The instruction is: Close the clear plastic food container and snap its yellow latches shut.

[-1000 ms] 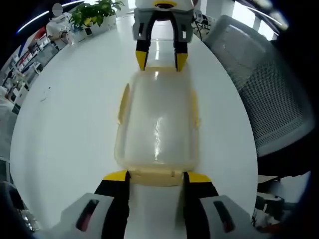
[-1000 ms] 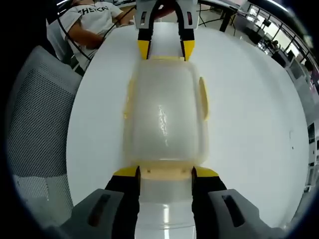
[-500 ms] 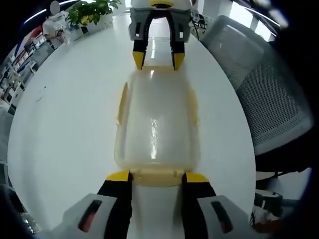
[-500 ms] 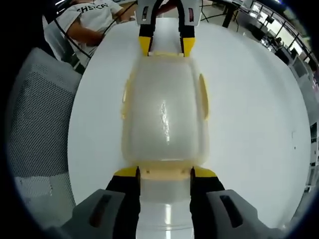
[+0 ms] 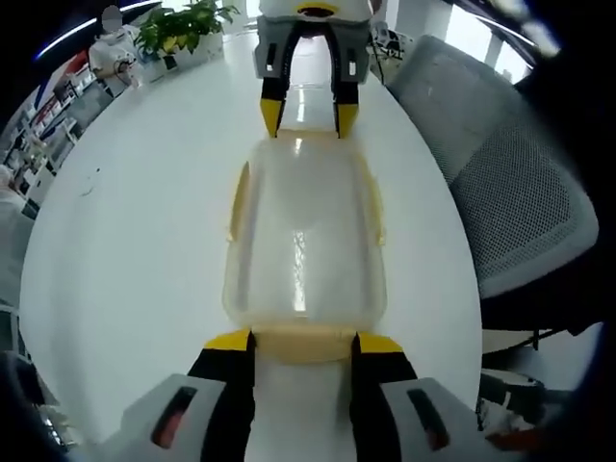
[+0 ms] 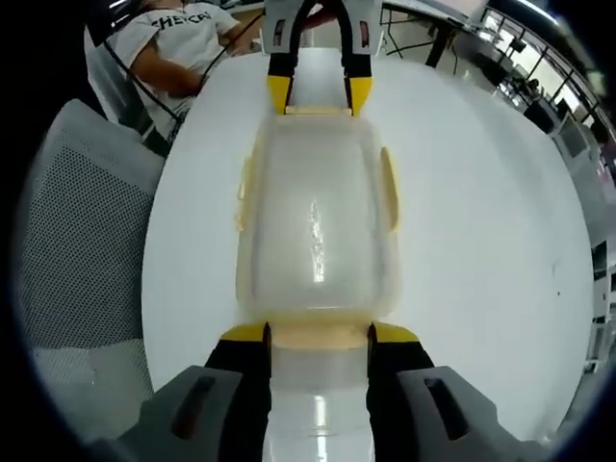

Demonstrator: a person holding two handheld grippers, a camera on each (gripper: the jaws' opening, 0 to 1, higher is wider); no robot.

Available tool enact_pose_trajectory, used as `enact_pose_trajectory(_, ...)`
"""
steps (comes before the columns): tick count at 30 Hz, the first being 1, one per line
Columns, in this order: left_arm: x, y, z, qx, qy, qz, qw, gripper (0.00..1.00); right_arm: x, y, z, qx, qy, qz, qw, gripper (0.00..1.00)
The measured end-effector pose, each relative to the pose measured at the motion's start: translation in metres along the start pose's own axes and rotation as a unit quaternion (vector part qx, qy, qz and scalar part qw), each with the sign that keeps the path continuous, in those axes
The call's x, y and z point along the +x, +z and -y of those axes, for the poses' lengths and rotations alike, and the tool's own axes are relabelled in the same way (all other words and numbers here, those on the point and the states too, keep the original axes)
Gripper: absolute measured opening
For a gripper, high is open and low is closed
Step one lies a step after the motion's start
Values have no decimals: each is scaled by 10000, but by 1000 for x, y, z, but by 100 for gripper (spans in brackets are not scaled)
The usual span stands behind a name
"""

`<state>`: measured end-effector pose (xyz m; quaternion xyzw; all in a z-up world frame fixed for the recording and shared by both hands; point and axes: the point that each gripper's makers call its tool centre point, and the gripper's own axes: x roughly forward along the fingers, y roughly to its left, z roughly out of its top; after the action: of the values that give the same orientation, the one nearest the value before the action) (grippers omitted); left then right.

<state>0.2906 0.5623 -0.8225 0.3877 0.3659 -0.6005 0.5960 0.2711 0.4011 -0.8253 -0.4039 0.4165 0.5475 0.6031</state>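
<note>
On the white tabletop [image 5: 135, 250], roughly midway across it, sits the clear plastic food container [image 5: 303, 241], with its lid down on top. I hold one set of tongs at each short end, facing each other across it.

From the left gripper view, my left tongs [image 5: 302, 343] rise from the bottom, their two yellow-tipped jaws spread apart on either side of the near end latch [image 5: 302, 344], which is pale yellow and lies between the tips. I cannot tell whether the jaws press on it. At the far end, my right tongs [image 5: 307, 117] point back toward me, jaws parted, tips just at the container's far rim. A yellow side latch [image 5: 237, 200] stands out from the left long side, and another side latch [image 5: 376, 207] from the right long side. Both look flared outward rather than snapped flat.

From the right gripper view, the same container [image 6: 316, 226] lies lengthwise, the right tongs [image 6: 318, 335] parted around their own end latch [image 6: 318, 334], and the left tongs [image 6: 319, 96] at the far end.

Beside the tabletop's edge stands a grey mesh chair [image 5: 510, 192]. Beyond the far edge are a potted plant [image 5: 183, 27] and, in the right gripper view, a seated person in a white shirt [image 6: 178, 43].
</note>
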Motion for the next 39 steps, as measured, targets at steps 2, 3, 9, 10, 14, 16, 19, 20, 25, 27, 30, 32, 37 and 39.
enact_pose_trajectory(2, -7, 1, 3, 3, 36, 44, 10000, 33, -6, 5, -1, -56, -39, -10, 10000, 35)
enact_pose_trajectory(3, -11, 0, 4, -6, 47, 49, 10000, 33, -10, 9, -1, -82, -53, 7, 10000, 35)
enact_pose_trajectory(9, -21, 3, 5, -43, 51, 172, 9998, 33, -23, 16, -2, -102, -69, 36, 9999, 35)
enact_pose_trajectory(10, -23, 5, 5, -20, 71, 198, 9998, 33, -24, 15, -1, -117, -103, 10, 9999, 35)
enact_pose_trajectory(14, -28, 13, 4, 17, 94, 246, 9997, 33, -28, 12, 0, -126, -134, -67, 9998, 35)
enact_pose_trajectory(16, -29, 15, 4, 9, 116, 242, 9996, 33, -32, 12, 1, -151, -160, -70, 9997, 35)
enact_pose_trajectory(19, -33, 20, 3, -8, 136, 264, 9996, 33, -40, 10, 3, -146, -149, -26, 9998, 35)
enact_pose_trajectory(20, -33, 22, 3, -5, 145, 268, 9995, 33, -42, 10, 3, -142, -145, -8, 9998, 35)
enact_pose_trajectory(25, -37, 33, 3, -24, 224, 234, 9995, 33, -56, 7, 4, -265, -177, 30, 9995, 35)
enact_pose_trajectory(27, -38, 38, 4, -68, 221, 248, 9994, 33, -58, 2, 5, -305, -153, 50, 9994, 35)
enact_pose_trajectory(30, -39, 45, 6, -114, 248, 262, 9993, 33, -60, -3, 6, -354, -131, 81, 9993, 35)
enact_pose_trajectory(32, -37, 48, 5, -124, 274, 227, 9993, 33, -62, -5, 7, -380, -118, 99, 9992, 35)
enact_pose_trajectory(37, -35, 54, 4, -224, 354, 167, 9990, 33, -66, -11, 10, -436, -96, 139, 9989, 35)
enact_pose_trajectory(39, -35, 60, 4, -238, 364, 176, 9989, 33, -67, -16, 11, -455, -89, 139, 9988, 35)
